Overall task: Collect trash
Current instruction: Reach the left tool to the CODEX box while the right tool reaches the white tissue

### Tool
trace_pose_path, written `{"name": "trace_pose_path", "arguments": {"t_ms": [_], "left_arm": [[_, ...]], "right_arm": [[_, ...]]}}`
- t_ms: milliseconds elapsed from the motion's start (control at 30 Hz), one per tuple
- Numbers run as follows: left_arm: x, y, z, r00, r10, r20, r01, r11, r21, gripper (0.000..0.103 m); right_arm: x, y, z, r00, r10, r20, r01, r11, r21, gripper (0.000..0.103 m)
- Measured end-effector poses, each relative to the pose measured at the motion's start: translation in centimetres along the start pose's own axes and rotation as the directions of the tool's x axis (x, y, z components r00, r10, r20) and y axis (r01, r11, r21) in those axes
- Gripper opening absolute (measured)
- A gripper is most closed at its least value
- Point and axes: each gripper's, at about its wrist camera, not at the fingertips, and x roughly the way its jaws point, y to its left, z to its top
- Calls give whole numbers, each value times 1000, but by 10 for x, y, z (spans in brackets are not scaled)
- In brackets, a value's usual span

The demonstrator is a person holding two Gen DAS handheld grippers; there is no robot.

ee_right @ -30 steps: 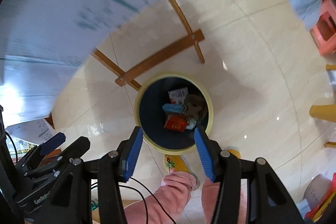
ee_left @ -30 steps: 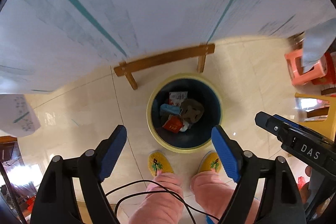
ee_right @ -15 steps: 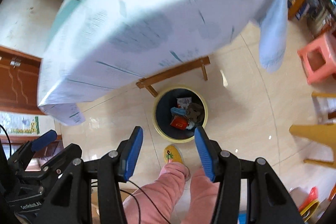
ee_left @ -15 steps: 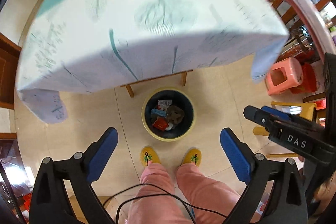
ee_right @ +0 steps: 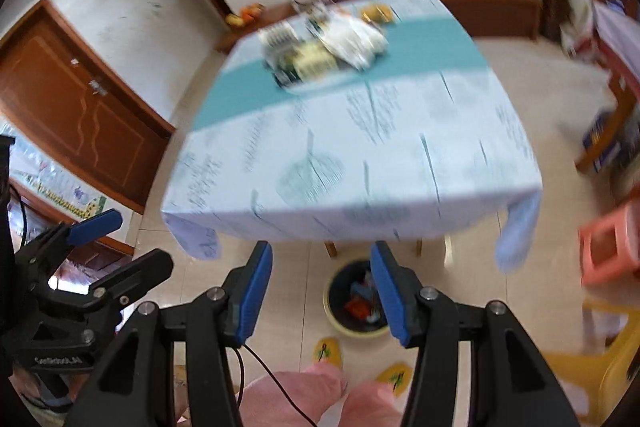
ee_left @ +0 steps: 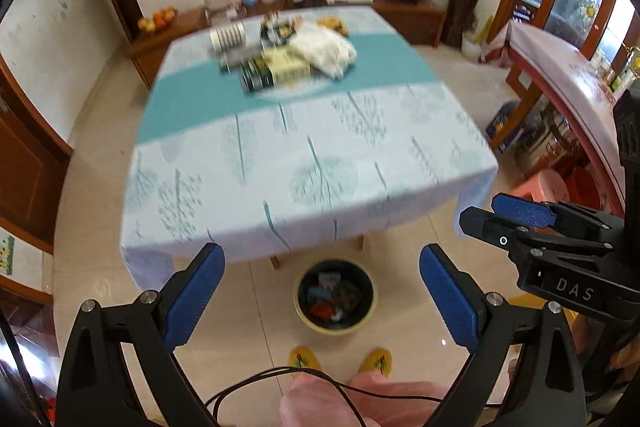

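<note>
left wrist: high, faces table [ee_left: 312, 147] | right wrist: same, further left | shared: table, bin [ee_left: 335, 297]

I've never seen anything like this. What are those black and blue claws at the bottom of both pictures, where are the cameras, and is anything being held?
There is no robot here: a person in pink trousers and yellow slippers holds one pair of tongs in each hand. A wide-angle camera rides on each, looking along its two blue-padded fingers. One picture comes from the left tongs, the other from the right tongs; each also catches the other pair at its edge. Both are open and hold nothing. On the floor by the person's feet stands a bin with wrappers already inside. Beyond it is a table under a pale blue cloth, with blurred boxes and a white bag at its far end.
</note>
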Motion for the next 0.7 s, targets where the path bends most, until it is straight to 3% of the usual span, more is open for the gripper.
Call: {"name": "trace_pose_path", "arguments": {"t_ms": [367, 500, 700], "left_arm": [[-35, 1, 49, 991, 69, 114, -72, 997, 22, 97], [-28, 8, 73, 993, 35, 110, -41, 998, 53, 97], [5, 36, 120, 993, 41, 109, -50, 996, 79, 97]], "right_arm": [[-23, 10, 62, 992, 62, 110, -53, 996, -78, 61], [-12, 7, 87, 992, 39, 118, -28, 996, -87, 70], [20, 1, 133, 993, -9, 116, 18, 996, -82, 71]]}}
